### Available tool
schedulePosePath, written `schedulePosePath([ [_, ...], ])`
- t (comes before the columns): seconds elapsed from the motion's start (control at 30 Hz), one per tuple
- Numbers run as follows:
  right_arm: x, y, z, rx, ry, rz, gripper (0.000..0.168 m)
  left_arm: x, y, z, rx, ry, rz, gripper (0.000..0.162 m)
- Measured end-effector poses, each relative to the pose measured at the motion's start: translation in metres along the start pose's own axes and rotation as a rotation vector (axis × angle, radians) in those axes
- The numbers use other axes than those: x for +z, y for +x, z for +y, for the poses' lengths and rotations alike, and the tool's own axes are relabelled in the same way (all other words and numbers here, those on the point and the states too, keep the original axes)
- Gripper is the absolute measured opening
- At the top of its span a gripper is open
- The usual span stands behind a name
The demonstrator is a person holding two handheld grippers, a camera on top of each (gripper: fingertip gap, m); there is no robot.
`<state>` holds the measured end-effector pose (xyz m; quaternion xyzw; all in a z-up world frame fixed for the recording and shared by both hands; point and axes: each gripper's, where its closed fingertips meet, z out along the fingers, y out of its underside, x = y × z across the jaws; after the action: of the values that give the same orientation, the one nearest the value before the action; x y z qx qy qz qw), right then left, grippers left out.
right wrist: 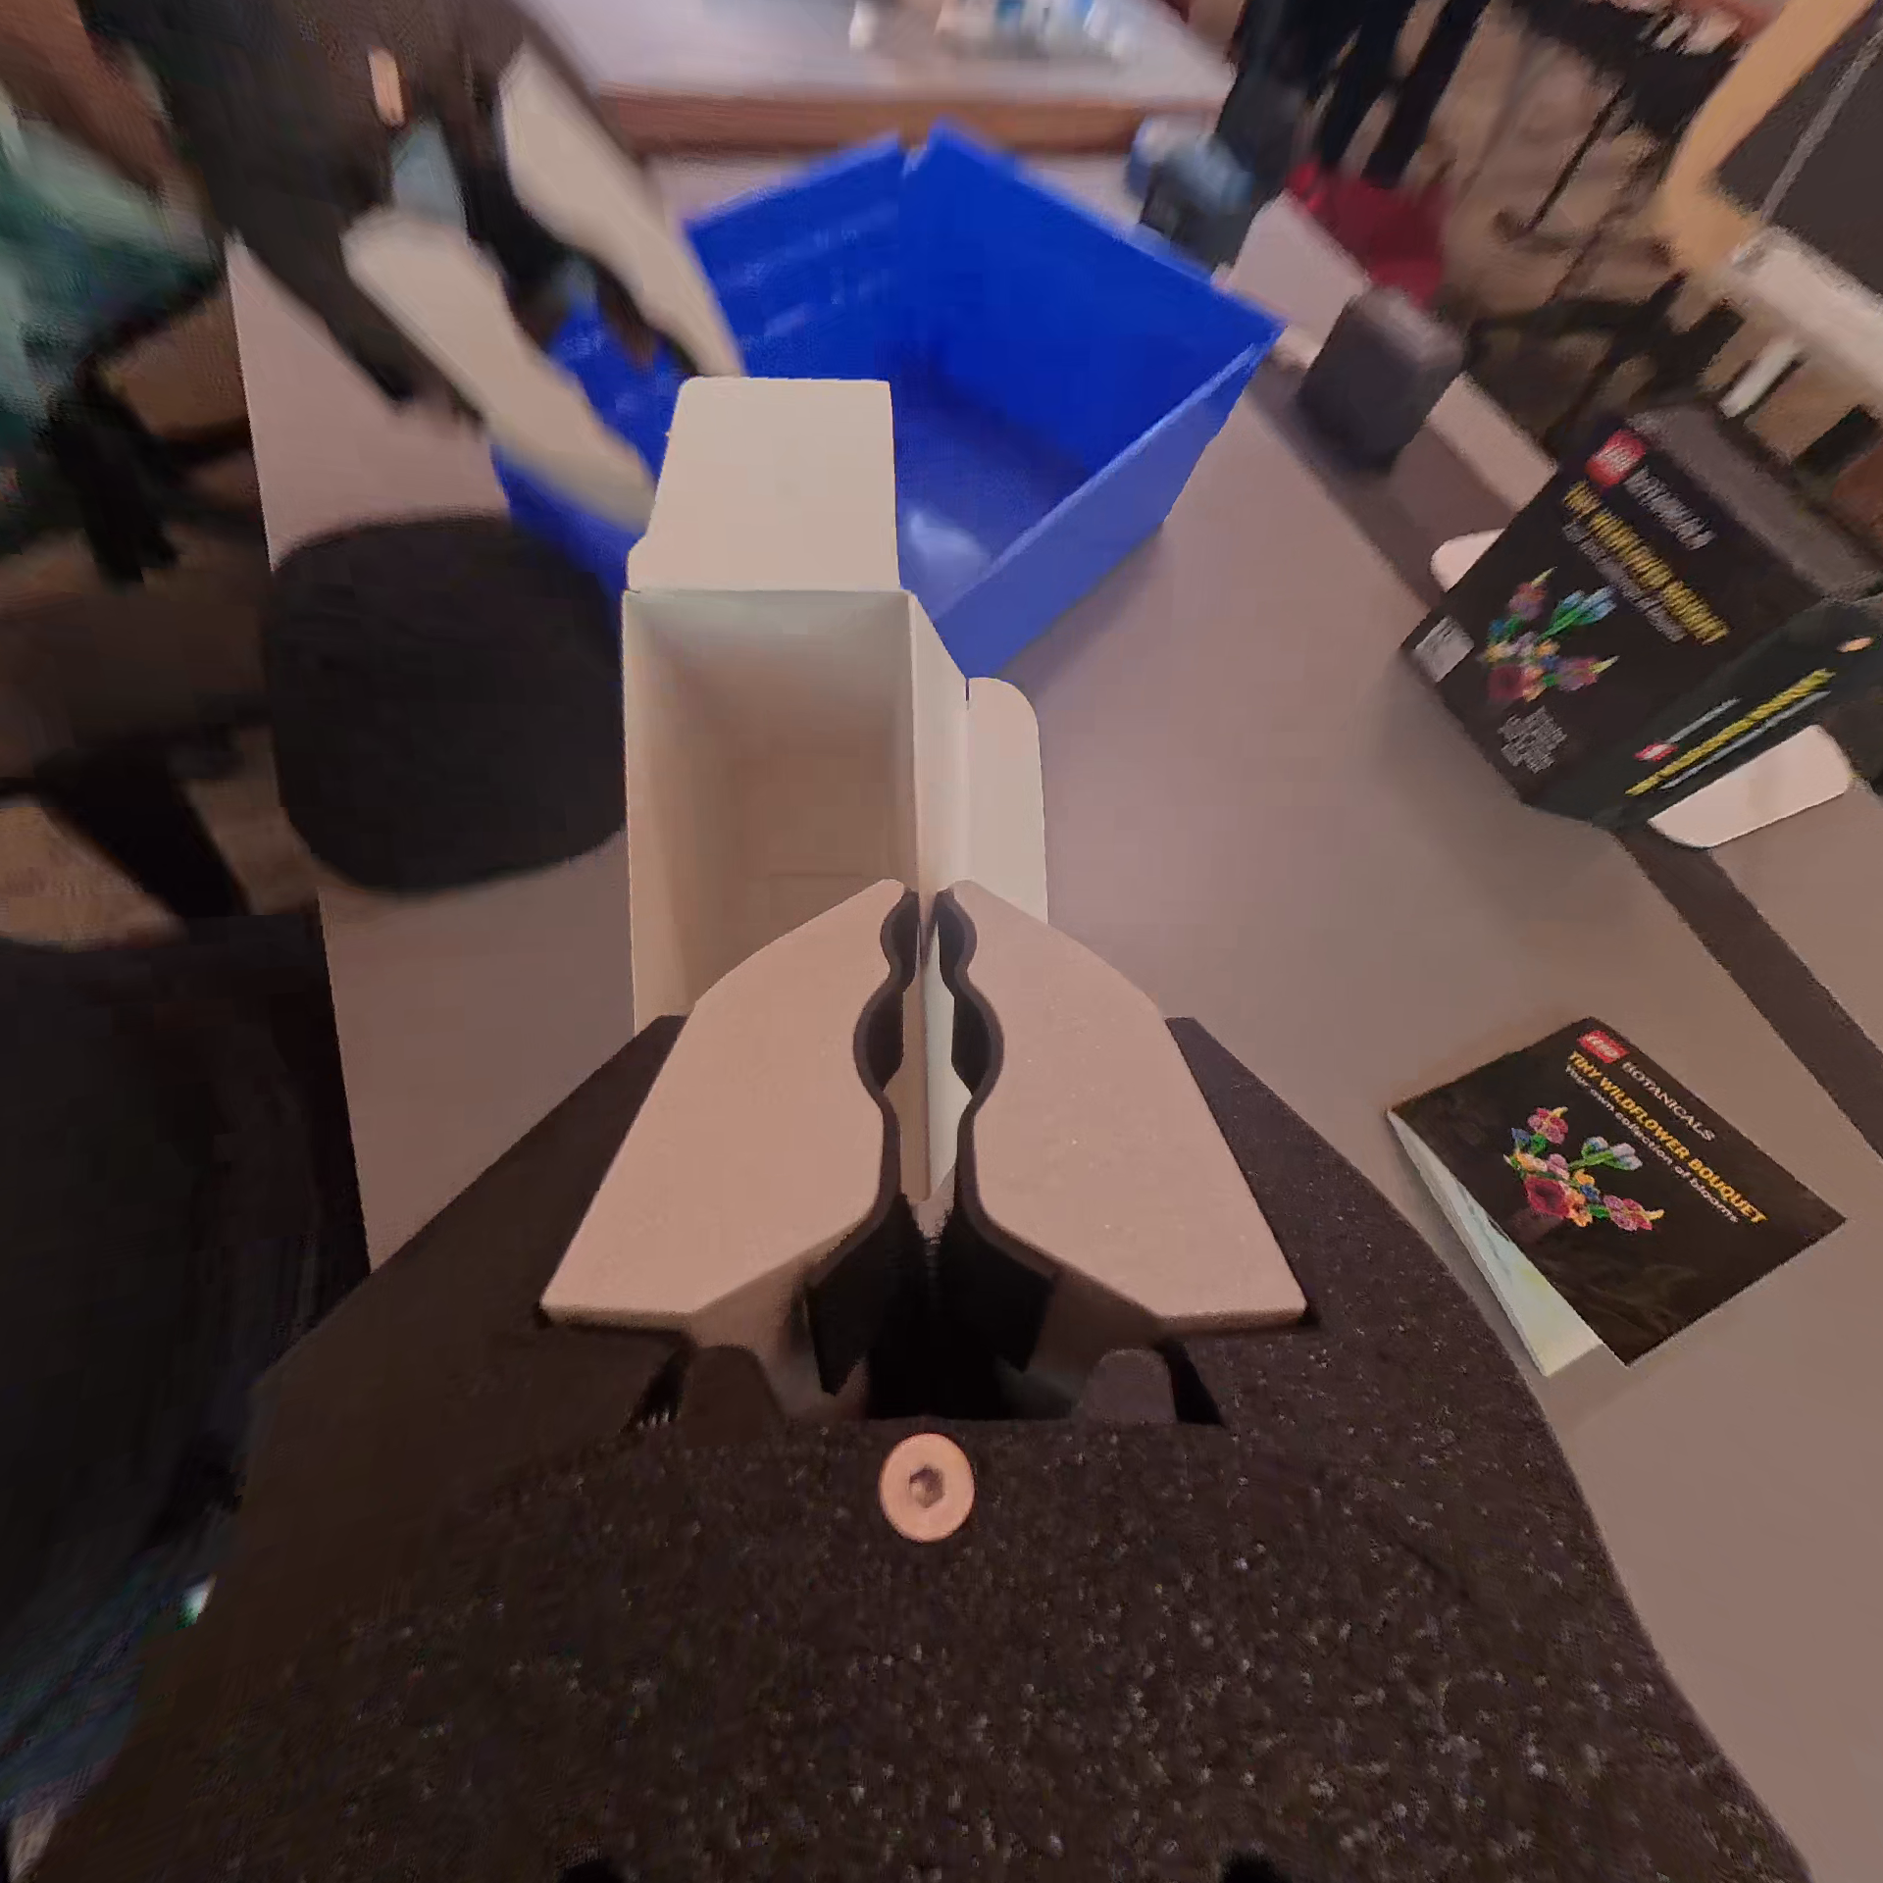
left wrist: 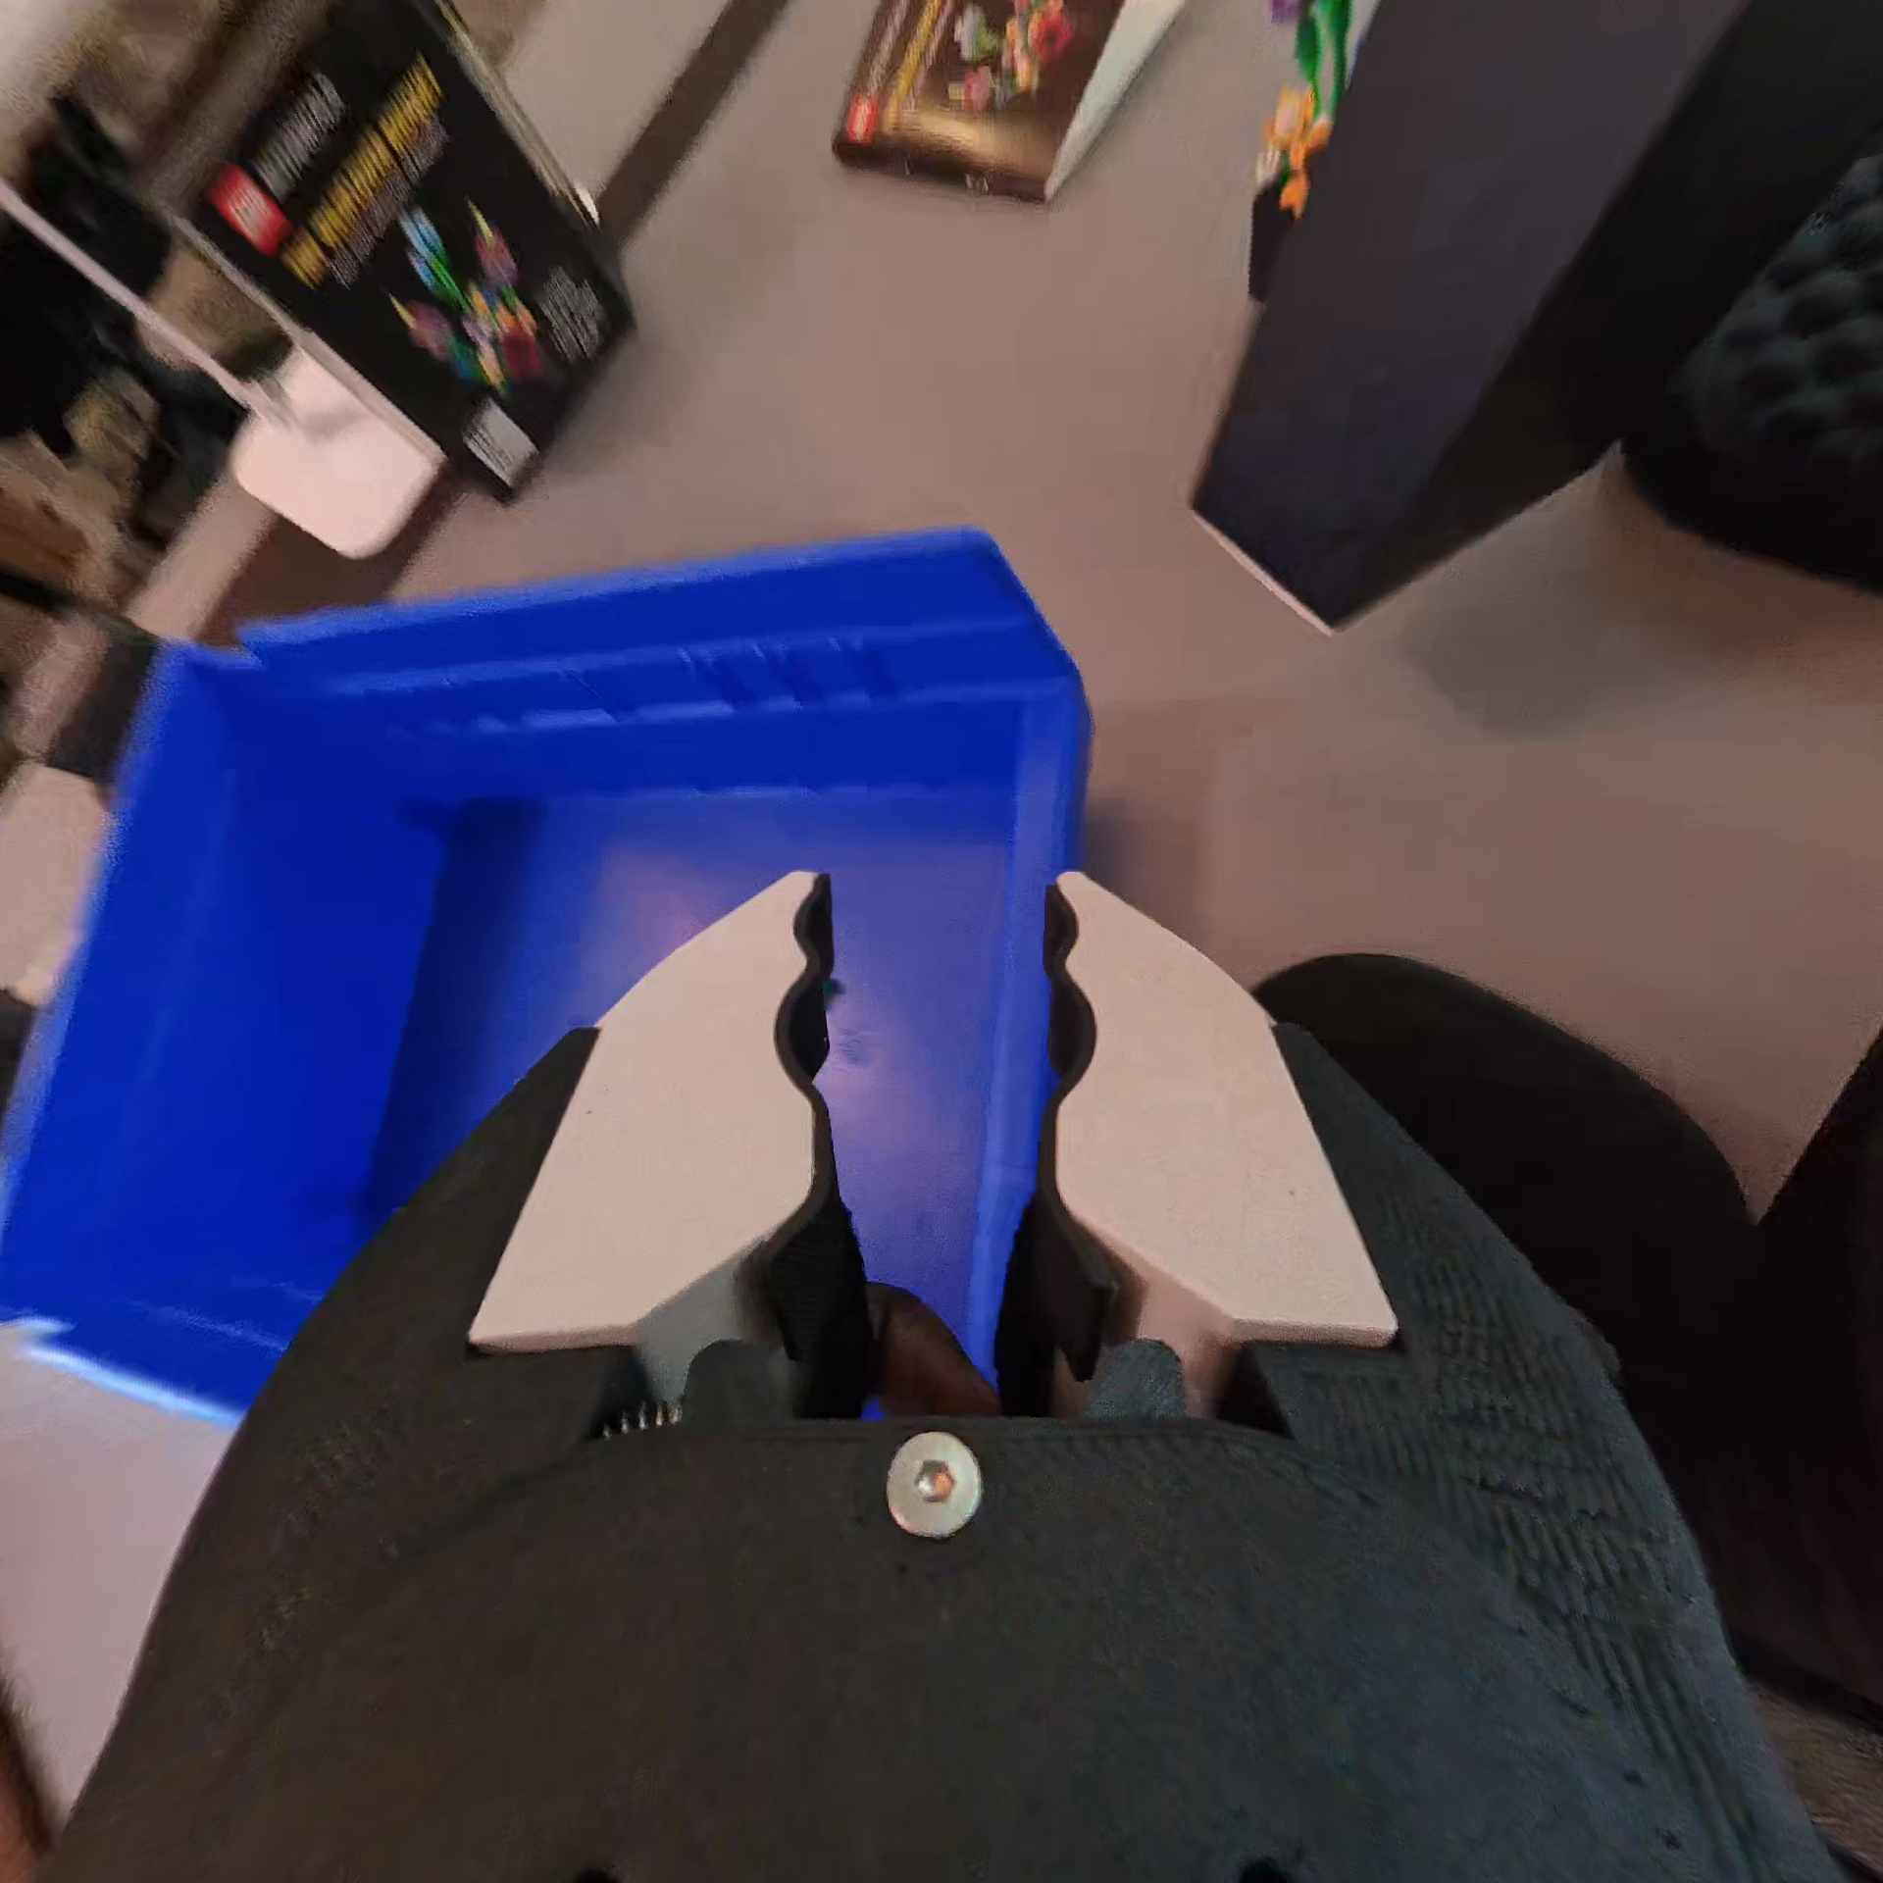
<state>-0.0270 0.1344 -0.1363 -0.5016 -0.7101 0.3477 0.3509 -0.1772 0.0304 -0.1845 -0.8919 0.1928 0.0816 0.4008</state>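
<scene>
My left gripper (left wrist: pixel 937 897) is open and holds nothing, hanging over the inside of a blue plastic bin (left wrist: pixel 255 917) on a grey table (left wrist: pixel 1376 815). My right gripper (right wrist: pixel 927 902) is shut on the side wall of an open cardboard box (right wrist: pixel 774 764), white inside, with its flaps spread. It holds the box just in front of the blue bin (right wrist: pixel 1070 336). In the right wrist view the left gripper's pale fingers (right wrist: pixel 479 336) show blurred over the bin's left side. A tall dark box (left wrist: pixel 1427 306) with a white edge rises at the right of the left wrist view.
A black flower-print box (right wrist: pixel 1590 632) stands at the right, with a matching booklet (right wrist: pixel 1610 1192) flat on the table nearer me. A dark round stool (right wrist: pixel 438 703) sits off the table's left edge. A grey cylinder (right wrist: pixel 1376 377) stands behind the bin. More printed boxes (left wrist: pixel 408 255) (left wrist: pixel 978 92) lie beyond the bin. Spacing between my two grippers at the tips: around 20 cm.
</scene>
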Motion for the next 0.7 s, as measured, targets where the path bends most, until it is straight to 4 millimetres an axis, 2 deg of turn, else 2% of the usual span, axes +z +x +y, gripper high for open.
schedulePosePath([
  [0.03,0.003,-0.001,0.004,-0.027,-0.057,-0.023,0.004,-0.005,-0.008,-0.006,0.049,0.001,-0.005,0.04],
  [0.1,0.013,-0.004,0.008,-0.083,-0.153,-0.074,0.004,-0.004,-0.021,0.0,0.168,-0.112,0.037,0.039],
  [0.2,0.029,-0.01,0.012,-0.137,-0.271,-0.154,0.004,0.017,-0.042,0.023,0.26,-0.308,0.11,0.034],
  [0.3,0.041,-0.014,0.014,-0.189,-0.347,-0.189,0.005,0.038,-0.051,0.042,0.333,-0.435,0.175,0.034],
  [0.4,0.05,-0.015,0.013,-0.216,-0.37,-0.188,0.005,0.051,-0.053,0.057,0.36,-0.511,0.247,0.033],
  [0.53,0.056,-0.018,0.013,-0.237,-0.385,-0.199,0.006,0.067,-0.05,0.069,0.325,-0.527,0.303,0.027],
  [0.7,0.06,-0.02,0.013,-0.249,-0.397,-0.21,0.008,0.078,-0.047,0.084,0.307,-0.577,0.335,0.025],
])
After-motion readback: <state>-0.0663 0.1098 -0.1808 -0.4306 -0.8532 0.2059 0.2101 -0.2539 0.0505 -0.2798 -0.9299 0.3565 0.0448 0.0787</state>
